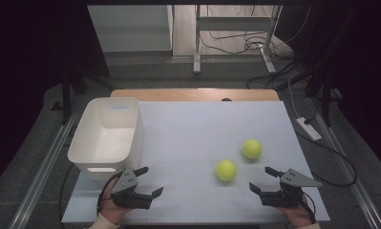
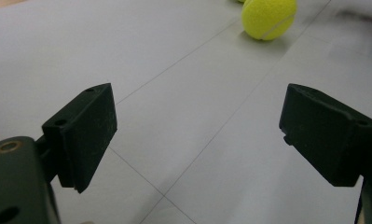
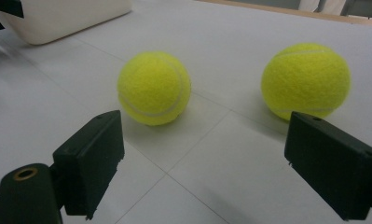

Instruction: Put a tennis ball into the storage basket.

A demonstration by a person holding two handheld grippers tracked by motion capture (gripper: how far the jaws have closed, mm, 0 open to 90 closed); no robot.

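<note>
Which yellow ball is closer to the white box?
The nearer tennis ball, the one lower left in the high view, is closer to the white bin. The other ball sits farther right, toward the table's far side.

Open table [image 1: 188, 129] between white bin [image 1: 107, 136] and two tennis balls [image 1: 226, 170].

Your desk [image 1: 202, 129] is evenly lit from above while the room at nine and three o'clock stays black; soft shadows, near claw edges slightly blurred.
</note>
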